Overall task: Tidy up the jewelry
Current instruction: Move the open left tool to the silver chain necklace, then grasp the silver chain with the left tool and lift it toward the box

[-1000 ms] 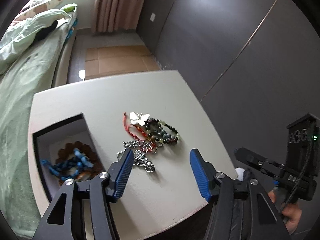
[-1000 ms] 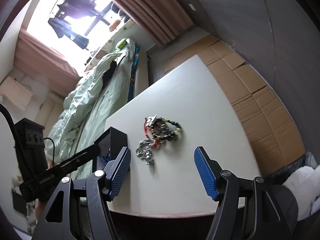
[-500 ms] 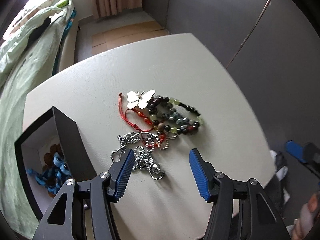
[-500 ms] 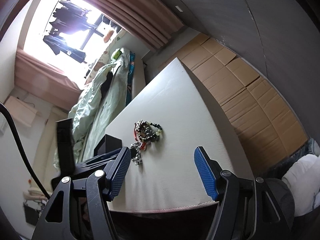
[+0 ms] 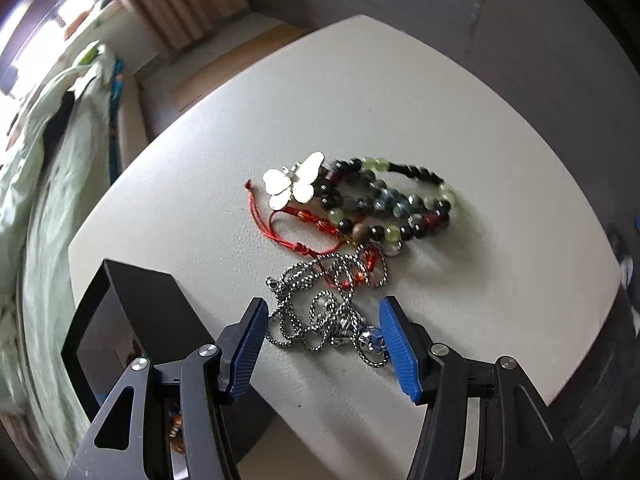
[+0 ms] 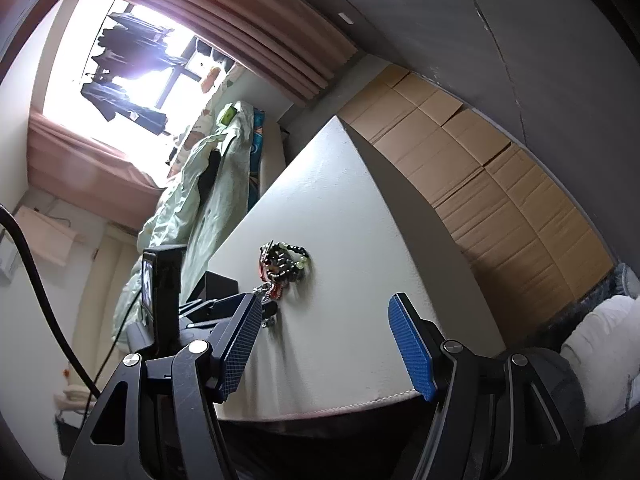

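the left gripper [image 5: 322,334] points steeply down at the white table [image 5: 460,112], its blue pads standing apart on either side of a tangled silver chain [image 5: 324,308] without pressing it. beyond the chain, towards the table's middle, lie a red cord bracelet [image 5: 296,226], a white butterfly charm [image 5: 294,184] and dark and green beaded bracelets [image 5: 388,204], all heaped touching. a black box [image 5: 156,320] sits at the table's left edge.

The table [image 5: 460,112] has a matt, pale, finely grained top like leatherette. The chain [image 5: 320,312] is shiny woven metal; the bead bracelets [image 5: 384,204] look glossy, like glass or stone. The red cord [image 5: 280,228] is braided thread. The box [image 5: 148,312] is matt black.
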`<act>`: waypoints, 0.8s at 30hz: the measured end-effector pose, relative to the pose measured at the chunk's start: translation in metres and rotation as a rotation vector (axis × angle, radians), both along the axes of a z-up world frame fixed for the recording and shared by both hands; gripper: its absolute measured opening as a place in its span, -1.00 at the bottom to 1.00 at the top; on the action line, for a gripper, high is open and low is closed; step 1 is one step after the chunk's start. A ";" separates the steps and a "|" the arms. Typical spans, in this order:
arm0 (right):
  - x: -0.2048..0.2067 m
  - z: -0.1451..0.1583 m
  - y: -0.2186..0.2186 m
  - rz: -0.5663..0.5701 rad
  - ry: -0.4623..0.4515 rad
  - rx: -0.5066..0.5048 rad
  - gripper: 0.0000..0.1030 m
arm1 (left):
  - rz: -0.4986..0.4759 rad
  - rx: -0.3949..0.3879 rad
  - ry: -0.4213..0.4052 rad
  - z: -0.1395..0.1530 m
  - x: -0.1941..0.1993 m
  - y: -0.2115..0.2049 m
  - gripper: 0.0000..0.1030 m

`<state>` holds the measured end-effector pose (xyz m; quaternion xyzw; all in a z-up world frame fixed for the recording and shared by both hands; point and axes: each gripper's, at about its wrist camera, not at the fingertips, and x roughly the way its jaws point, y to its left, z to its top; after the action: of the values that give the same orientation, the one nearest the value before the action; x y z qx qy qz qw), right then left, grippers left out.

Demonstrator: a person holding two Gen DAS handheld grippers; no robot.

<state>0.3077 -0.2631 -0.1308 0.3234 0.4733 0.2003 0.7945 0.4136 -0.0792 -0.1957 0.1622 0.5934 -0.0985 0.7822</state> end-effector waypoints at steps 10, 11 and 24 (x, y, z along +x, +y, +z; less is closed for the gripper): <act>0.007 -0.010 0.005 -0.003 0.027 0.001 0.29 | -0.136 0.044 0.076 0.001 -0.011 -0.002 0.09; 0.008 -0.012 0.006 -0.004 0.032 0.003 0.29 | -0.133 0.037 0.077 0.001 -0.010 -0.003 0.08; 0.012 -0.026 0.006 -0.008 0.064 0.009 0.29 | -0.157 0.001 0.134 0.000 0.006 -0.012 -0.48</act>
<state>0.3198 -0.2571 -0.1572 0.3351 0.4963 0.1887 0.7783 0.4198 -0.0909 -0.1960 0.2014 0.6299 -0.1698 0.7307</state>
